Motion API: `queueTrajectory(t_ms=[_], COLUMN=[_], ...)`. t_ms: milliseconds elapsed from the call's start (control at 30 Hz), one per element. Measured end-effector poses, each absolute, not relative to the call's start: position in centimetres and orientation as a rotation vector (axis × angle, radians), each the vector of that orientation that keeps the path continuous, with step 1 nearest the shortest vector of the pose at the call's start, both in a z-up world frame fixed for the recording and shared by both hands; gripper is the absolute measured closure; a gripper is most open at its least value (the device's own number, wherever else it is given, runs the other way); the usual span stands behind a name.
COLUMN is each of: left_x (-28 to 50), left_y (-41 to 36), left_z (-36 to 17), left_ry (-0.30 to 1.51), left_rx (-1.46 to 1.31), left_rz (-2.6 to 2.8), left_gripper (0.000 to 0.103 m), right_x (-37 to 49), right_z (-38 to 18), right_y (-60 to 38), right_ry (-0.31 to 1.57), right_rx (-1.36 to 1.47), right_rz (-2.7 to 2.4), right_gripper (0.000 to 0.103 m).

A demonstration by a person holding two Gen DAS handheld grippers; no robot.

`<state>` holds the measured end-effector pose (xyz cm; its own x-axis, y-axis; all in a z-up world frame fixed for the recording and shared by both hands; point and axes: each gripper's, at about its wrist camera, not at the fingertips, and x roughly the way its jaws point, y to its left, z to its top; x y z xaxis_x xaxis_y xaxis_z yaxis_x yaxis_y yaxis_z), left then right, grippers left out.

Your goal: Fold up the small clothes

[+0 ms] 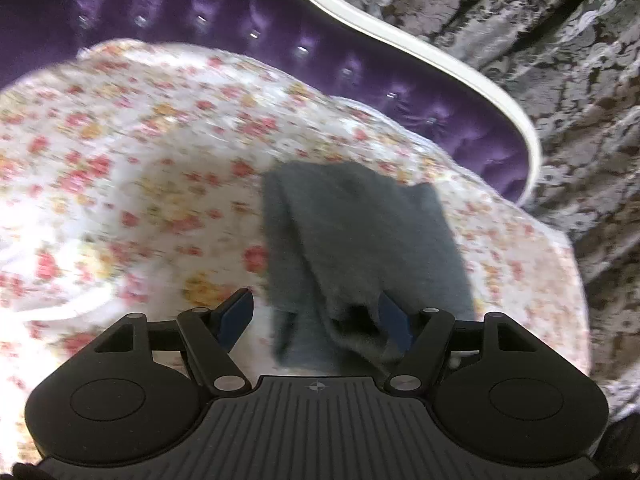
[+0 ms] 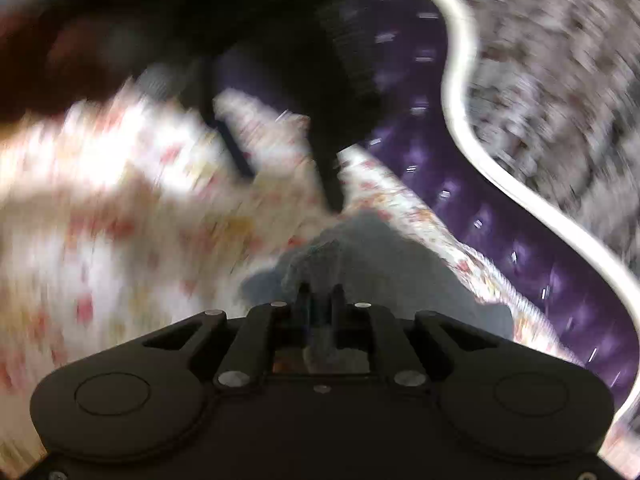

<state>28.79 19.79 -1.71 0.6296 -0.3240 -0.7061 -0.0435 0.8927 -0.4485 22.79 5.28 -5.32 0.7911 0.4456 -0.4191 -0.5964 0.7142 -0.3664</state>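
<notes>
A small grey garment (image 1: 360, 240) lies on a floral bedsheet (image 1: 140, 160), running from the middle of the left wrist view down between the fingers of my left gripper (image 1: 316, 320). That gripper stands open, and the cloth's near end bunches against its right blue pad (image 1: 394, 324). In the blurred right wrist view, my right gripper (image 2: 320, 290) is shut, with a fold of the grey garment (image 2: 400, 280) pinched between its fingertips. The left gripper (image 2: 292, 188) shows there as a dark shape above the cloth, its fingers apart.
A purple tufted headboard (image 1: 200, 12) with a curved white trim (image 1: 400, 40) borders the far side of the bed. Behind it is grey patterned fabric (image 1: 560, 80). The floral bedsheet (image 2: 100, 200) spreads wide to the left of the garment.
</notes>
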Motion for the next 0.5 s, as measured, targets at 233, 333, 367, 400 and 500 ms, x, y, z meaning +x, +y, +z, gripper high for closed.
queueTrajectory(t_ms=[233,333,367,400,500], left_x=[32.0,33.2,33.6,34.1,35.1], left_y=[19.0,18.6,18.4,18.4,18.4], left_z=[-3.9,-4.7,-4.8,-4.8,-4.6], left_ry=[0.952,0.960,0.962,0.963,0.949], left_rx=[-0.676,-0.707,-0.722,-0.728,-0.704], left_rz=[-0.309,-0.329,-0.336,-0.334,-0.325], left_gripper=[0.035,0.035,0.035,0.035,0.035], right_x=[23.6,23.5,23.4,23.2,22.7], right_z=[-3.8,-3.9,-4.0,-4.1,-4.4], right_y=[2.7,2.5,2.6,2.7,3.1], right_ry=[0.338,0.345,0.345,0.346,0.348], right_rx=[-0.320,-0.321,-0.327,-0.332,-0.351], right_rz=[0.594,0.609,0.615,0.619,0.636], right_gripper=[0.089,0.089,0.089,0.089,0.089])
